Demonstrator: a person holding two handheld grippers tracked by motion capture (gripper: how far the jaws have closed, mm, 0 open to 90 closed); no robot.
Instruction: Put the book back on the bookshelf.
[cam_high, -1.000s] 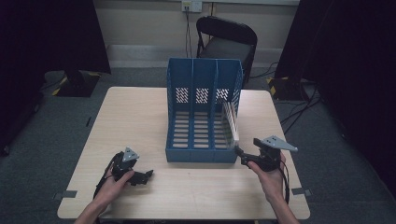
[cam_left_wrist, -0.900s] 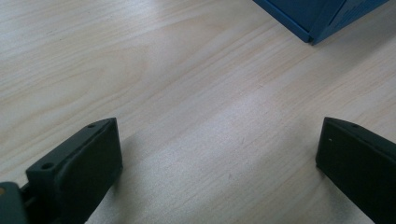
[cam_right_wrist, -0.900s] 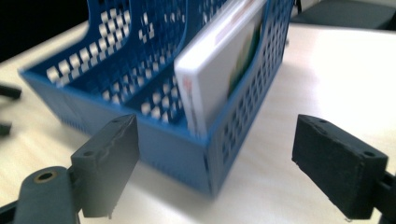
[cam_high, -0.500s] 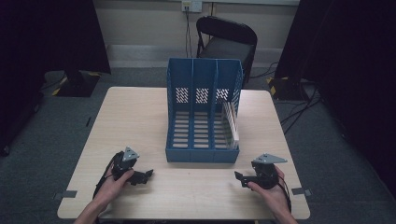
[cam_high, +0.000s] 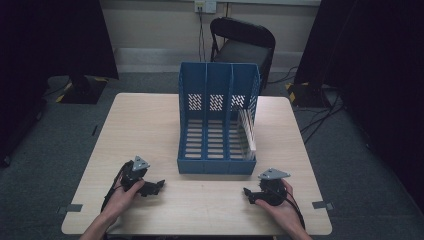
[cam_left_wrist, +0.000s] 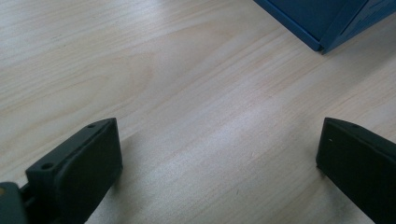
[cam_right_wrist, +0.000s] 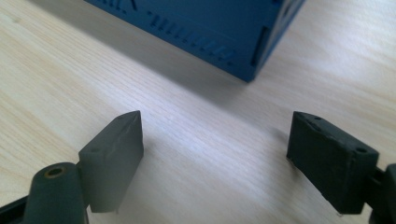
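File rack (cam_high: 216, 125) sits mid-bench (cam_high: 150, 120), papers (cam_high: 247, 131) in its right compartment. Left tongs (cam_high: 156, 186) and right tongs (cam_high: 248, 193) rest before it, a chair (cam_high: 242, 42) behind.

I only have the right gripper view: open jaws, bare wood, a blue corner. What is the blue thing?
Observer: A blue file rack with three slots, standing mid-table.
Operator: Anything in it?
Observer: White sheets lean in its right slot; the other two slots look empty.
Operator: Where is the left gripper?
Observer: The left gripper sits low on the table's near left, jaws wide open with nothing between them.
Operator: And mine, relative to the rack?
Observer: The right gripper is in front of the rack's near right corner, apart from it, pointing left across the table.
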